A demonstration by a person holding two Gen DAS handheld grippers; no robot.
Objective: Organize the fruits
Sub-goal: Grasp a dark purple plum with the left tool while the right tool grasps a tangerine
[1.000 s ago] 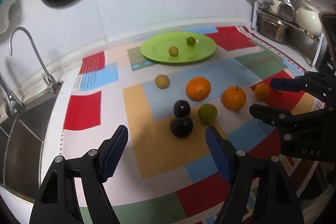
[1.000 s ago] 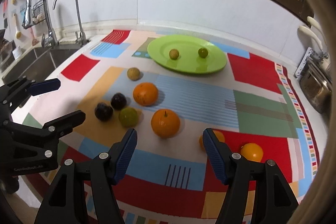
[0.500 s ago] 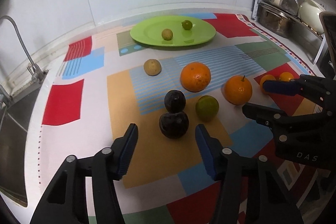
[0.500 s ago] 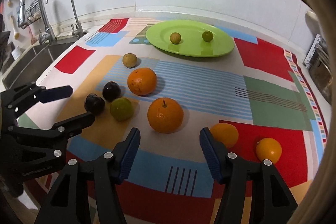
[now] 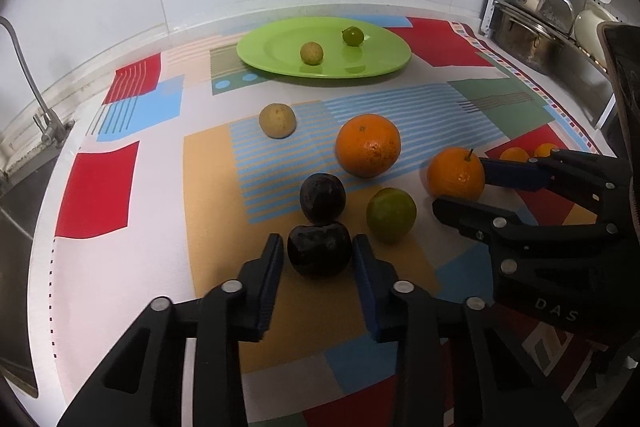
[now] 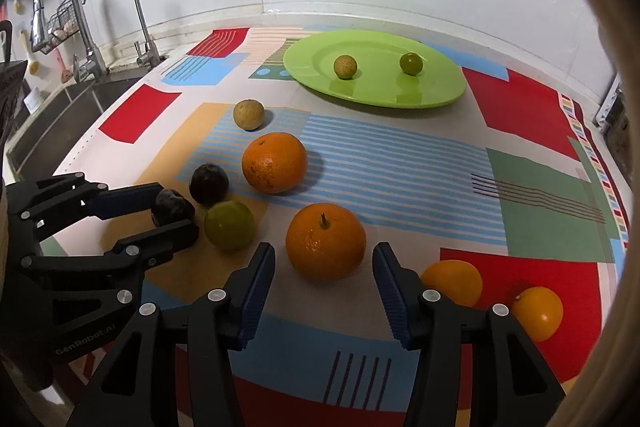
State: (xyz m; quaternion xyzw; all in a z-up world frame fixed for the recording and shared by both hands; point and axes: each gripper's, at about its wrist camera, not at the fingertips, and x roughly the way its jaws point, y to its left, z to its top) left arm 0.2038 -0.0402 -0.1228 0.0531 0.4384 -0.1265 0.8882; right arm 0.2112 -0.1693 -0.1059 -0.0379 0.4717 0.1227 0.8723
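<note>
Two hand-held grippers, left [image 5: 318, 251] around plum [image 5: 319, 253]

Both wrist views low, close, facing the green plate [image 5: 324, 47], seemingly sharing the fruit.

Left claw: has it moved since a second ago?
Yes. The left claw has advanced across the mat toward the green plate and narrowed; its fingers now flank the near dark fruit.

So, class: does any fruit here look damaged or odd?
Yes: the dark fruit between the left gripper fingers looks wrinkled and dented, unlike the smooth oranges. Nothing is spilled.
</note>
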